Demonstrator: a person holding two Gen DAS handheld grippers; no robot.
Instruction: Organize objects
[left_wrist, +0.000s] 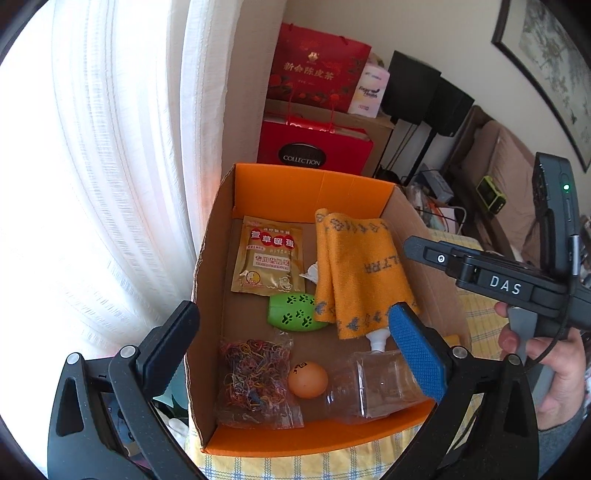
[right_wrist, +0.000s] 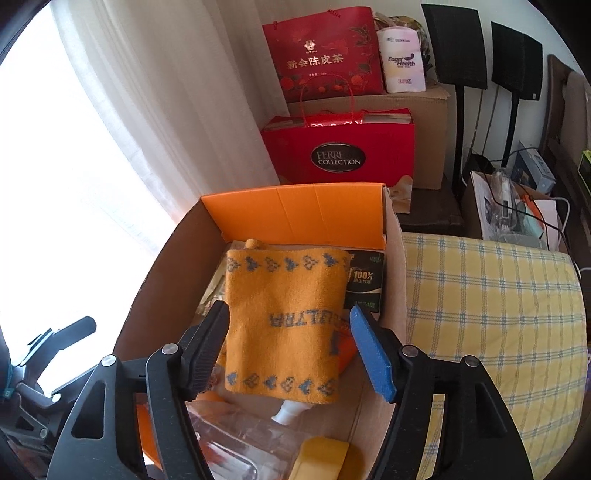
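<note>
An open cardboard box (left_wrist: 207, 258) with orange flaps holds a folded orange towel (left_wrist: 362, 273), a gold pouch (left_wrist: 267, 258), a green paw-print egg (left_wrist: 295, 314), a bag of rubber bands (left_wrist: 255, 373), an orange ball (left_wrist: 307, 379) and a clear bottle (left_wrist: 380, 384). My left gripper (left_wrist: 291, 310) hovers open above the box's near end, with nothing between its fingers. My right gripper (right_wrist: 288, 310) is open astride the towel (right_wrist: 284, 325), which lies on the box's contents. Its blue pad (right_wrist: 373, 354) stands clear of the cloth. A black tissue pack (right_wrist: 364, 284) lies beside the towel.
The box rests on a yellow checked cloth (right_wrist: 491, 314). Behind it stand red gift bags (right_wrist: 340, 147) and a brown carton (right_wrist: 428, 122). White curtains (left_wrist: 110, 147) hang on the left. Black stands (right_wrist: 458, 110) and cluttered boxes with cables fill the right.
</note>
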